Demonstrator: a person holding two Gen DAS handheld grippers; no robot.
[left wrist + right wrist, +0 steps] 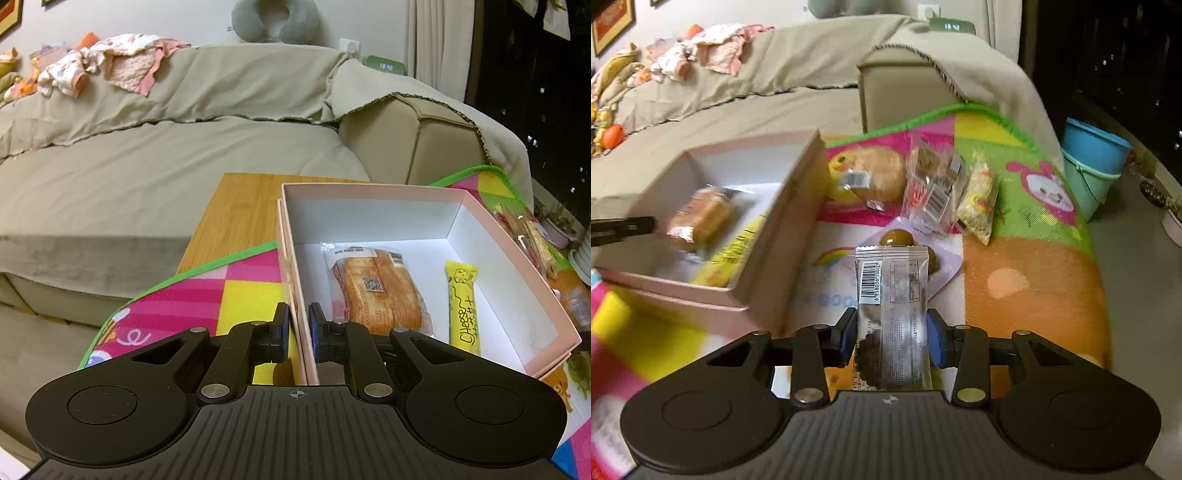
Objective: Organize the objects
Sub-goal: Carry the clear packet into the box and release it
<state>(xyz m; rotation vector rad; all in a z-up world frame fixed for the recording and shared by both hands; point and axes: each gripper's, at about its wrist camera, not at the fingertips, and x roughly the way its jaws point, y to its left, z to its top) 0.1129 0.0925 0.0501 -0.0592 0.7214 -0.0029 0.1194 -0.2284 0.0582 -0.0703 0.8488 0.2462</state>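
Note:
My left gripper (300, 330) is shut on the near left wall of the pink box (291, 236), one finger inside and one outside. The box holds a wrapped bread (376, 291) and a yellow cheese bar (464, 306). My right gripper (892, 338) is shut on a silver snack packet (892, 295) with a barcode, held above the mat to the right of the pink box (790, 206). The bread (701, 218) and the cheese bar (727, 254) also show in the right wrist view.
Several wrapped snacks lie on the colourful play mat (1034, 266): a bun (875, 177), a clear packet (931, 192), a yellowish packet (979, 199) and brown round sweets (897, 238). A beige sofa (184, 155) stands behind. Blue buckets (1093, 162) stand at the right.

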